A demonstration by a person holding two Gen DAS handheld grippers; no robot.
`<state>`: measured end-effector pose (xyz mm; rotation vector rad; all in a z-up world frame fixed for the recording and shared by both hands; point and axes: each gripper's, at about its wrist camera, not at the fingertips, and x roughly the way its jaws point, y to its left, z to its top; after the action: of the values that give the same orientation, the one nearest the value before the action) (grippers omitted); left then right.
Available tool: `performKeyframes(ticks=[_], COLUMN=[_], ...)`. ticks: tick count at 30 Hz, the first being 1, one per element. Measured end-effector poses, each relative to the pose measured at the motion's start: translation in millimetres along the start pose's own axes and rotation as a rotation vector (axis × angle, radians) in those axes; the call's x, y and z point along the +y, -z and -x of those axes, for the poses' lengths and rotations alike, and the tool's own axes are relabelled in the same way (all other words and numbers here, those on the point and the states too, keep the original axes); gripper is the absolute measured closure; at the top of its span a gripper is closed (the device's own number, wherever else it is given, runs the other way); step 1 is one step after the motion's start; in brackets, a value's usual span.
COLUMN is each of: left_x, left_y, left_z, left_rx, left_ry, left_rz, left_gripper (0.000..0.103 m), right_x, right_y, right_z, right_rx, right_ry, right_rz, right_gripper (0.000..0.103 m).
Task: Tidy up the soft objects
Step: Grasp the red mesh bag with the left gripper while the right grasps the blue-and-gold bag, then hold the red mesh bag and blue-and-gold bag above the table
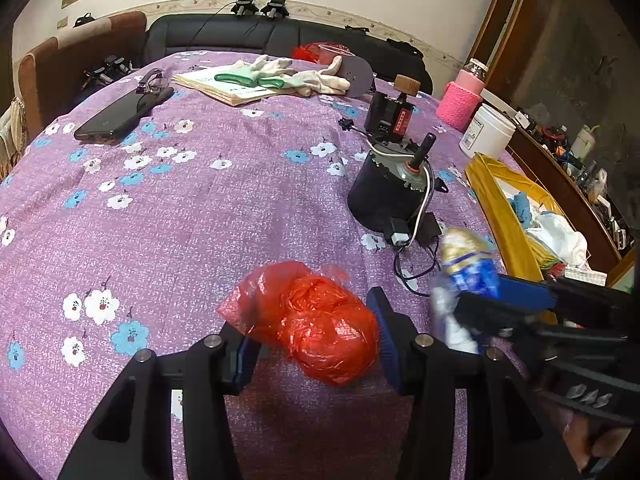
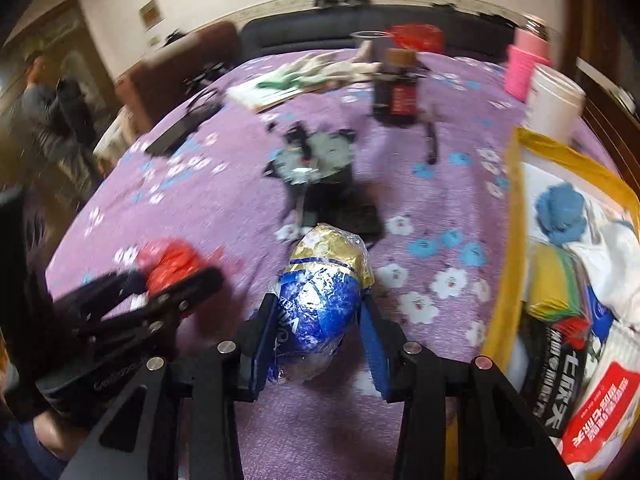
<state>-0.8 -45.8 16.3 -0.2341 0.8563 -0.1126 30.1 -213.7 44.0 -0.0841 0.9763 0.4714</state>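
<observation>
Above the purple floral table [image 1: 200, 208], the left gripper [image 1: 316, 344] fingers clamp a crumpled red bag [image 1: 320, 320]; at right, the right gripper [image 2: 320, 332] fingers squeeze a blue-and-gold wrapper [image 2: 324, 288].

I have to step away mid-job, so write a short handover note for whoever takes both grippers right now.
Left gripper: shut on the red plastic bag, above the purple tablecloth.
Right gripper: shut on the blue-and-gold wrapper bundle.
Yellow-rimmed bin at the right already holds a blue cloth and some packets.
Left to do: both held items, probably into the bin; white gloves remain at the far side.
</observation>
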Motion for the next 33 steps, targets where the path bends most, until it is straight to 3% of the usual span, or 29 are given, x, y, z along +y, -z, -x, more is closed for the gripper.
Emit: performKeyframes(ticks=[2, 5, 9, 15, 18, 33], left_x=[1, 1, -2, -3, -4, -5], left_y=[0, 0, 0, 0, 0, 0], left_z=[0, 0, 2, 11, 9, 6], left_rx=[-0.001, 0.002, -0.013, -0.061, -0.055, -0.042], left_ry=[0.001, 0.001, -0.003, -0.003, -0.001, 0.006], left_rz=[0.003, 0.006, -0.005, -0.011, -0.015, -0.021], left_gripper=[0.054, 0.054, 0.054, 0.054, 0.054, 0.054], right_x=[2, 2, -2, 1, 2, -6], right_y=[-1, 4, 7, 10, 9, 9], right_z=[-13, -23, -21, 3, 7, 3], right_rx=[0.024, 0.010, -0.046, -0.187, -0.217, -0.208], right_ry=[0.048, 0.020, -0.002, 0.003, -0.002, -0.011], right_rz=[0.028, 0.030, 0.020, 0.034, 0.032, 0.000], right_gripper=[0.057, 0.057, 0.063, 0.063, 0.063, 0.063])
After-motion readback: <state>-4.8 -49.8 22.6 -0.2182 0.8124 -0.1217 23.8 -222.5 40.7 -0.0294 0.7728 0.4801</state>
